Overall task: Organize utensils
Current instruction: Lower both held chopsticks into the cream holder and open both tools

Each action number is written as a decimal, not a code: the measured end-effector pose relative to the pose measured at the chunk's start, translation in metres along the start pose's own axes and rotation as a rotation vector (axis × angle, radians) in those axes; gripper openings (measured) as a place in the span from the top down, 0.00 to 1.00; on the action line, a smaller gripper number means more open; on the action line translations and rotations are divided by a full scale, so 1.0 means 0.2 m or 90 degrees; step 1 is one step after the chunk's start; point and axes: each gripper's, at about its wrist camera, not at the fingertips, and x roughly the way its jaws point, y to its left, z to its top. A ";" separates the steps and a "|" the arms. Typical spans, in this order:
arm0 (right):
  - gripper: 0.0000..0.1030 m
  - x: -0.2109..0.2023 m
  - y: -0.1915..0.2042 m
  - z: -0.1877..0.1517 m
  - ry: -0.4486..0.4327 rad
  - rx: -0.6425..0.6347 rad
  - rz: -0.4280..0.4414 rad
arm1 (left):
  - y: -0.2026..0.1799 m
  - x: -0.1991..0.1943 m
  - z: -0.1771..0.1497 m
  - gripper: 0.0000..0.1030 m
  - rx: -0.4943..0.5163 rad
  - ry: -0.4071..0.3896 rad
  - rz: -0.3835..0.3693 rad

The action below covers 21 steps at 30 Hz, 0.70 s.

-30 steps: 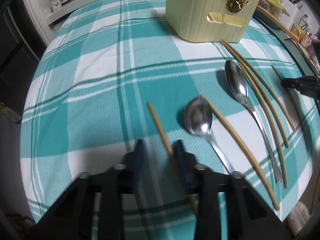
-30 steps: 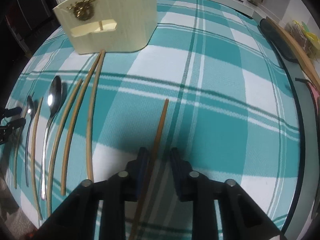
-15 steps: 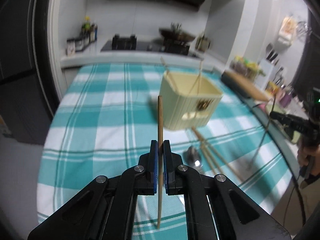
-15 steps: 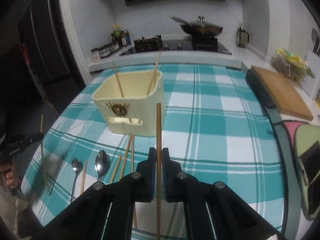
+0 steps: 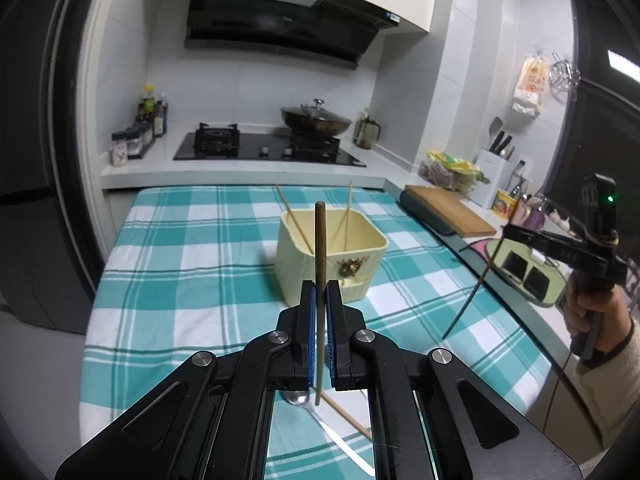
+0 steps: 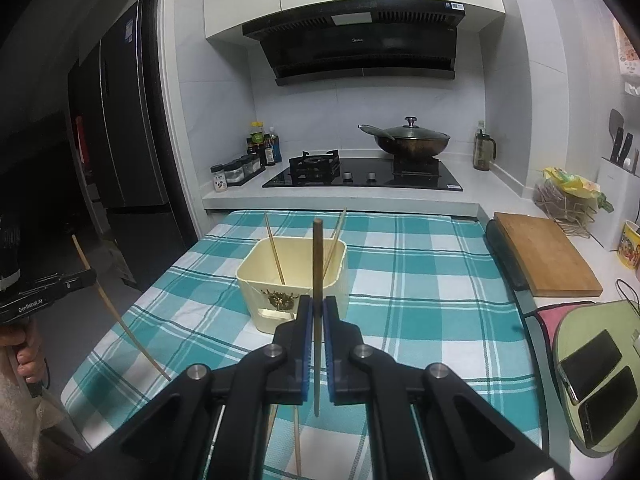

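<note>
**Two chopsticks raised, holder dead ahead**

I have the left gripper [image 5: 319, 312] clamped on one chopstick [image 5: 320, 248] and the right gripper [image 6: 317, 316] clamped on another chopstick [image 6: 317, 264], both standing upright. The cream utensil holder [image 5: 332, 264] sits on the checked tablecloth [image 5: 180, 264] straight beyond and below both tips; by my reckoning neither hand is clearly nearer.

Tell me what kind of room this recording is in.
A home kitchen, most likely: a black gas hob carrying a lidded dark wok, a black range hood overhead, and a wooden chopping board beside the teal checked tablecloth.
</note>
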 end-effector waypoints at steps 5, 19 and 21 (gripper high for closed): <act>0.95 0.10 -0.02 0.05 0.043 -0.003 0.002 | -0.04 0.09 0.10 0.97 0.022 0.016 -0.002; 0.95 0.31 0.13 0.55 -0.173 -0.093 -0.025 | -0.18 0.49 0.72 0.97 0.048 -0.157 0.093; 0.95 0.47 0.12 0.55 -0.137 -0.081 -0.019 | -0.13 0.64 0.69 0.97 0.017 -0.112 0.081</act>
